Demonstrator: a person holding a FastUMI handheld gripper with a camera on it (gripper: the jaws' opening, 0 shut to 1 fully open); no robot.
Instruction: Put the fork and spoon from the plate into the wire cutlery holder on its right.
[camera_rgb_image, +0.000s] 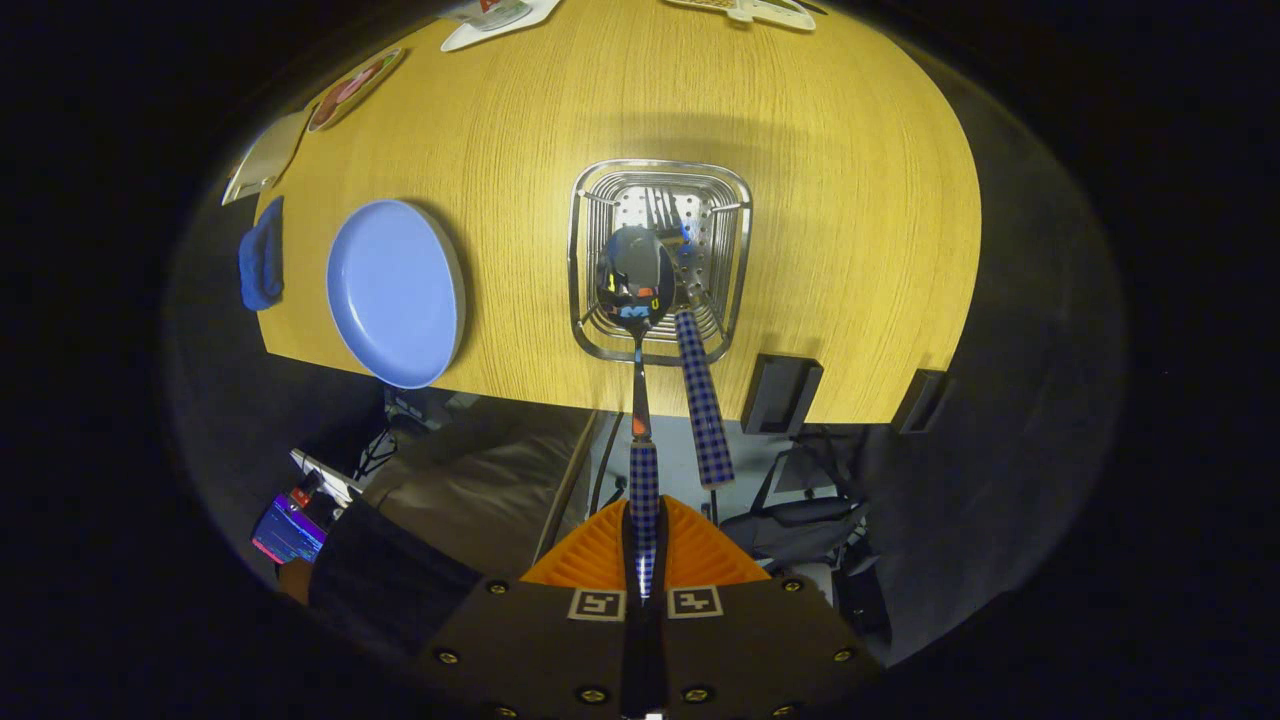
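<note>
The claw (645, 535) is closed tight on the checked handle of the spoon (638, 400), with both orange fingers (590, 555) pressing on it from the two sides. The spoon points straight out ahead of the fingers. Its shiny bowl hangs over the near part of the holder (660, 260), but it is hard to tell if the bowl touches the wires. The fork (700, 390) is already in the holder, just to the right of the spoon. Its prongs are down inside on the holed bottom, and its blue checked handle leans out over the near rim toward the claw. The holder is a square wire basket and it sits on the yellow wooden counter (850, 200), near the front edge. The blue plate (397, 290) lies on the counter to the left of the holder, well apart from it, and it has nothing on it. A small blue cloth (262, 255) lies left of the plate at the counter's edge. Some flat cards (355, 88) lie at the far side of the counter.
</note>
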